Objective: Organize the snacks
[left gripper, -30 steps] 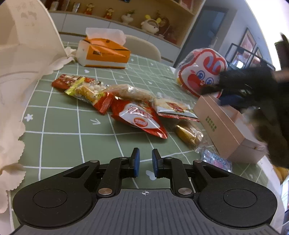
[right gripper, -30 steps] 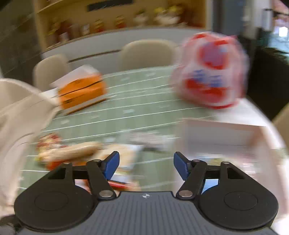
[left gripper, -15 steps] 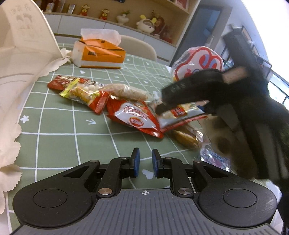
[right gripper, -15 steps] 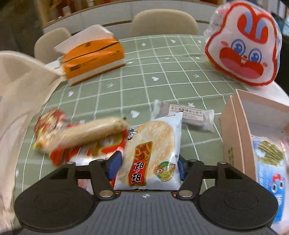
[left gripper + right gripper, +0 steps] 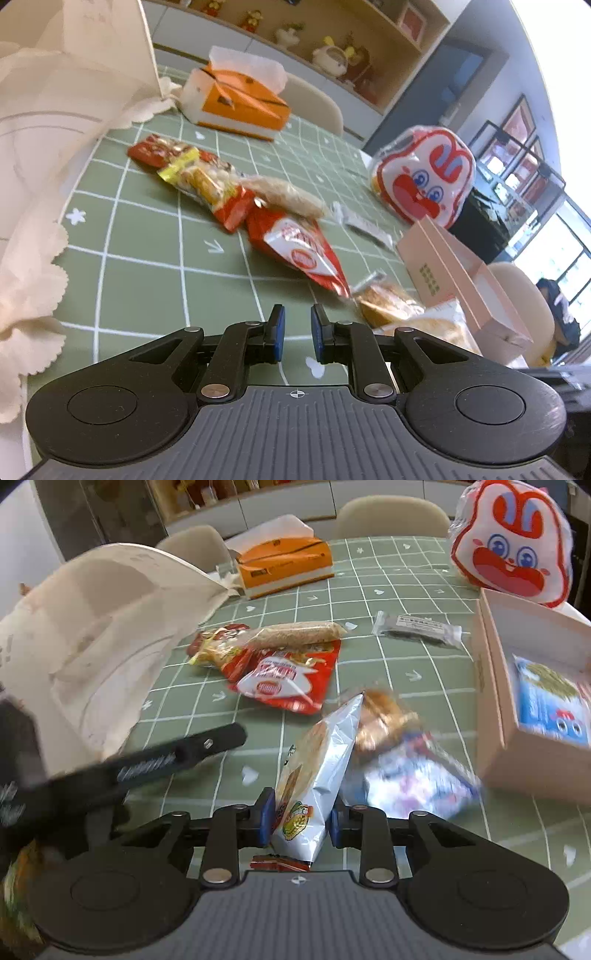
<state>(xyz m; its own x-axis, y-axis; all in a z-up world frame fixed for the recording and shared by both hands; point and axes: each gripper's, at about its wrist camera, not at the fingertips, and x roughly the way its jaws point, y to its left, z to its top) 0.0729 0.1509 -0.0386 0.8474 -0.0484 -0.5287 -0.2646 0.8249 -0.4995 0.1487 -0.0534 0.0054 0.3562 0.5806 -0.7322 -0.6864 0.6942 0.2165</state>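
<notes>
My right gripper (image 5: pixel 300 821) is shut on a silver rice cracker packet (image 5: pixel 317 771) and holds it above the green checked table. My left gripper (image 5: pixel 297 334) is nearly shut and empty, low over the table's near edge. A pile of snacks lies mid-table: a red packet (image 5: pixel 286 681) (image 5: pixel 303 253), a long beige bar (image 5: pixel 295 632), a yellow packet (image 5: pixel 201 179) and a golden pastry (image 5: pixel 384 720) (image 5: pixel 388 304). The pink box (image 5: pixel 524 701) (image 5: pixel 458 273) at the right holds a blue packet (image 5: pixel 550 701). A blue-white packet (image 5: pixel 413 782) lies beside the box.
A cream scalloped bag (image 5: pixel 96 635) (image 5: pixel 48 122) stands at the left. An orange tissue box (image 5: pixel 284 566) (image 5: pixel 236 103) and a red rabbit-face bag (image 5: pixel 511 542) (image 5: pixel 424 181) are at the back. A clear-wrapped dark bar (image 5: pixel 417 626) lies mid-table. Chairs stand behind.
My right gripper closed on the rice cracker packet, lifted it off the pile and pulled back toward me. My left gripper stayed in place and tilted.
</notes>
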